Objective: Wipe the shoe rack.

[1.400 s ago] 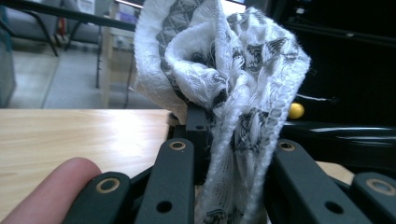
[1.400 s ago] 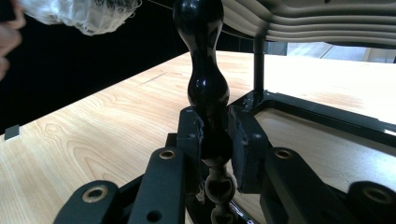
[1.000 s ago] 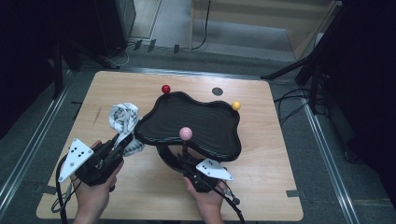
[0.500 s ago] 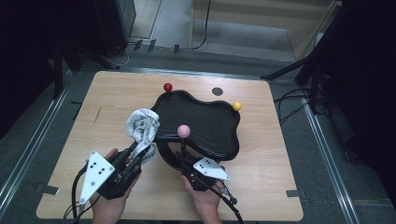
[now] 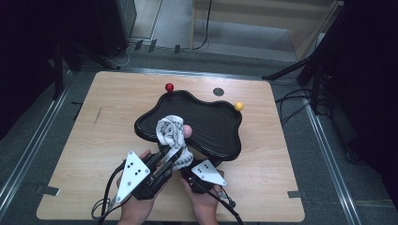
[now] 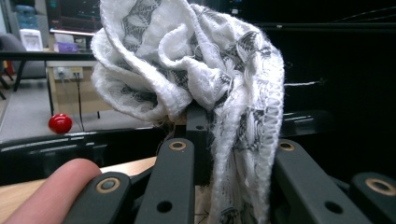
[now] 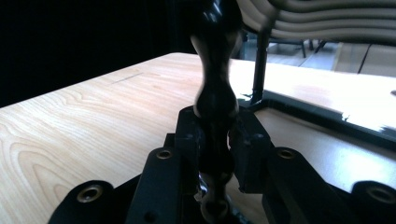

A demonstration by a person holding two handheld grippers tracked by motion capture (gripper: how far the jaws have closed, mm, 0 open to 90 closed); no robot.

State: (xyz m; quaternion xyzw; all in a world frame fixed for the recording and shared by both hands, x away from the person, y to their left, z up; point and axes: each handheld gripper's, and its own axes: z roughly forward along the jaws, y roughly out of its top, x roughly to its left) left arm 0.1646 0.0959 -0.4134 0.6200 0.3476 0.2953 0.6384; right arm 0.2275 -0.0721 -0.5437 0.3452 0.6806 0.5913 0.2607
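Both jaws are shut: left gripper (image 5: pixel 171 157) pinches the cloth (image 6: pixel 196 79), right gripper (image 7: pixel 215 140) the tray leg (image 7: pixel 214 84); loose folds between my jaws may slip free.

My left gripper (image 5: pixel 174 152) carries the white cloth (image 5: pixel 170 132) rightward across the desk (image 5: pixel 94 140): a second ago it sat left of the black tray (image 5: pixel 216 126), half a second ago at the tray's left edge, now the bunched cloth is up over the tray's near-left part, partly covering the pink ball (image 5: pixel 187 131). My left hand (image 5: pixel 136 206) ends close beside my right hand (image 5: pixel 204 204), where before they were apart. The tray has also turned a little, with the red ball (image 5: pixel 169 87) and yellow ball (image 5: pixel 239 106) shifted slightly.
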